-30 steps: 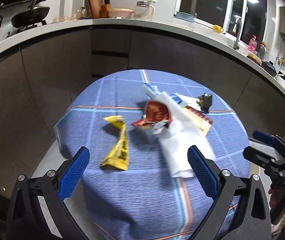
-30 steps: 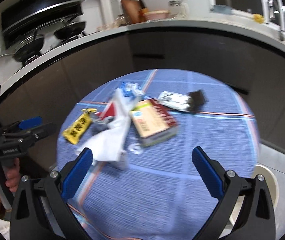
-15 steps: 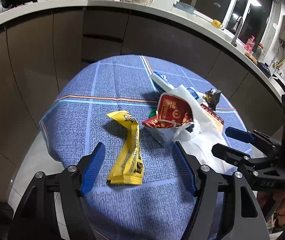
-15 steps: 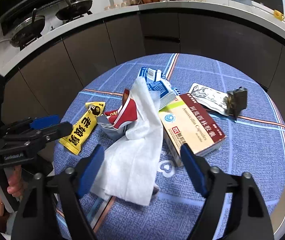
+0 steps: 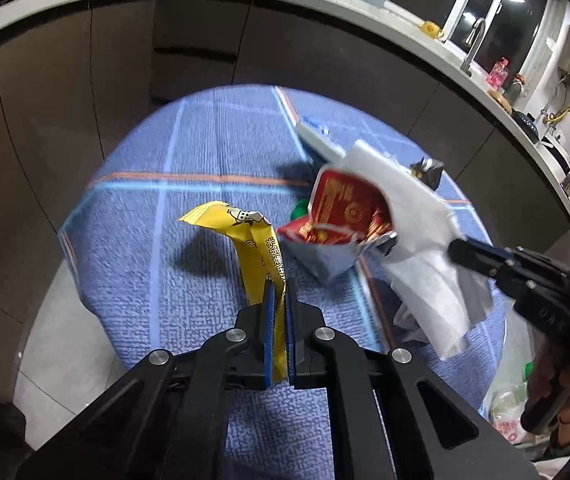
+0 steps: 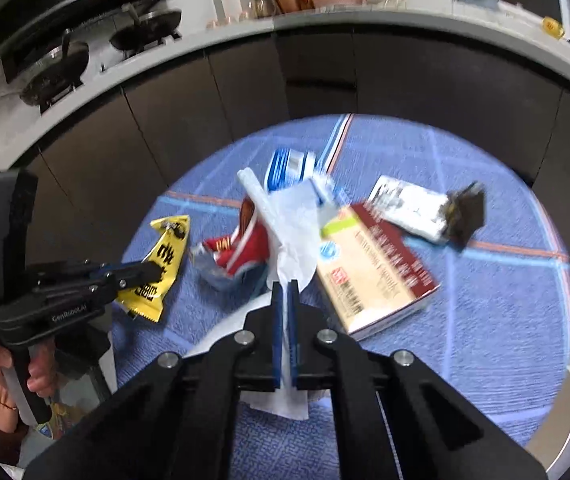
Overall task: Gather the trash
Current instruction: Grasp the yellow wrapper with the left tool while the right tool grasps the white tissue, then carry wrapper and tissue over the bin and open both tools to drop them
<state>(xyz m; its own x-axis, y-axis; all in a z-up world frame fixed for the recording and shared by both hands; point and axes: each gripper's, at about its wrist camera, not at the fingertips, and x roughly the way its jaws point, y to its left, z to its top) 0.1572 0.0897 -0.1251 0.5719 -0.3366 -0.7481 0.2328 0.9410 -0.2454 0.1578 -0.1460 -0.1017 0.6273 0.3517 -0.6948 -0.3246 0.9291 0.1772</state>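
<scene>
On a round tabletop (image 6: 485,360) draped in blue checked cloth, in a dim kitchen, we work two handheld tools through a scatter of litter. The biggest piece left lying is a maroon-and-cream carton (image 6: 373,268), flat at the centre-right; we judge it stiff and light, best pinched across one long edge. Next comes the white tissue (image 6: 285,224), soft and limp, draped over the pile's middle; our right tool (image 6: 284,284) is clamped tight on its near end, jaws closed to a sliver with paper between them, and we expect it to sag and trail when lifted. Beside it, a torn red wrapper (image 5: 345,208) gapes upward with its foil lining showing, touching the tissue; crinkly and light, it should take a grip at its ragged rim. Behind sit a blue-and-white pack (image 6: 289,166) and a silver foil packet (image 6: 409,204) with a dark crumpled scrap at its far end. Smallest of what we hold, the yellow wrapper (image 5: 253,248) stands pinched by its lower end in our left tool (image 5: 278,292), jaws nearly together, its free end curling up above the cloth, slick and nearly weightless by our reckoning.
</scene>
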